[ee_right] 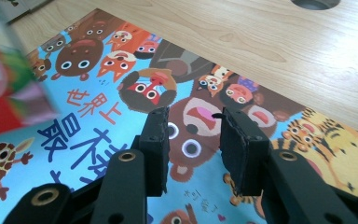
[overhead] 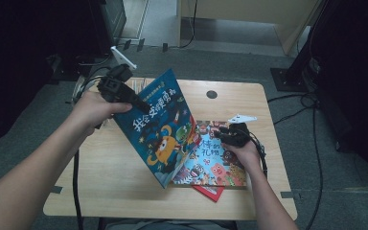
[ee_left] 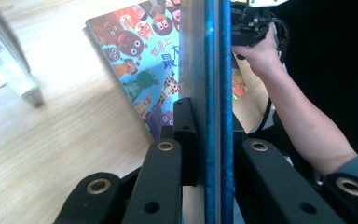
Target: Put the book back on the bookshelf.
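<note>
A: Where is the blue book (overhead: 160, 129)?
B: Lifted on edge above the table (overhead: 110, 167), pinched by the left gripper (overhead: 139, 101).
A: The right gripper (overhead: 226, 132)?
B: Jaws apart, empty, over the animal book (overhead: 211, 158).

Wooden table (overhead: 120, 167), black cables (overhead: 311, 139) around.

a light wooden table (overhead: 105, 167) with rounded corners and a round cable hole (overhead: 212, 94) stands on grey carpet (overhead: 33, 129). black cables (overhead: 316, 158) trail over the floor at the right. dark equipment (overhead: 52, 33) fills both upper corners, and pale wooden furniture (overhead: 249, 12) stands at the back.
</note>
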A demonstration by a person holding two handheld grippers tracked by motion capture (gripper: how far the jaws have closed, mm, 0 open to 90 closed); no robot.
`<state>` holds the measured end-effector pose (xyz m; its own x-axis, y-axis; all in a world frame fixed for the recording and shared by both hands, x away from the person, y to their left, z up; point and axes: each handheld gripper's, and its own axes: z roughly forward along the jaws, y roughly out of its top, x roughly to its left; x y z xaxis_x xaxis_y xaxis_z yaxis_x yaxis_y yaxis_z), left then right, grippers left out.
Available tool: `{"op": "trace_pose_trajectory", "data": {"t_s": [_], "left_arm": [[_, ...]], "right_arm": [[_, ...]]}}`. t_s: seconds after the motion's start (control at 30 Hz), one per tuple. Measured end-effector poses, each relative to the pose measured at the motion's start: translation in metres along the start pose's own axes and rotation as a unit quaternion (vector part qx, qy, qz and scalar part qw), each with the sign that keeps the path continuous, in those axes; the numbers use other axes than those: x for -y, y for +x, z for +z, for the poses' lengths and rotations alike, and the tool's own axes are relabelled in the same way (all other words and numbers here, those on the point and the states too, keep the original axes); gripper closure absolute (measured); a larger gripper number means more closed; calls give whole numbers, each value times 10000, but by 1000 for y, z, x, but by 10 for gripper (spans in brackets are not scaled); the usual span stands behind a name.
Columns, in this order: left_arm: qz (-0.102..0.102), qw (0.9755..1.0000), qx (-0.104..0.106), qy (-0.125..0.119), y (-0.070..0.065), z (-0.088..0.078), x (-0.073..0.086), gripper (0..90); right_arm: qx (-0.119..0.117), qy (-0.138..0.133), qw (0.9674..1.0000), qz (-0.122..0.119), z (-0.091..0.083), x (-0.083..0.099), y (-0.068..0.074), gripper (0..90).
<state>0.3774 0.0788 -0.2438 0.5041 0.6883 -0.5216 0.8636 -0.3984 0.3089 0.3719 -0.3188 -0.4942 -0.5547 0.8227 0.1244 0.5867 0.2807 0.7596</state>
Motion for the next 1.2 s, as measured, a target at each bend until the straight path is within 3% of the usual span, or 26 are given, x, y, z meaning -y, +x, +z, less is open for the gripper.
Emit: {"op": "trace_pose_trajectory", "data": {"t_s": [0.27, 0.53, 1.0, 1.2], "left_arm": [[-41, 9997, -238, 27, 6, -22, 35, 837], [-343, 9987, -327, -163, 27, -36, 66, 836], [-775, 9949, -431, -490, 53, -65, 113, 833], [-978, 9921, -482, -623, 66, -78, 128, 832]], "right_arm": [[-55, 80, 9999, -94, 10, -5, 4, 629], [-95, 237, 9995, -183, 19, -10, 7, 627], [-90, 244, 9996, -126, 23, -14, 7, 627], [-100, 257, 9996, -99, 23, -14, 8, 627]]}}
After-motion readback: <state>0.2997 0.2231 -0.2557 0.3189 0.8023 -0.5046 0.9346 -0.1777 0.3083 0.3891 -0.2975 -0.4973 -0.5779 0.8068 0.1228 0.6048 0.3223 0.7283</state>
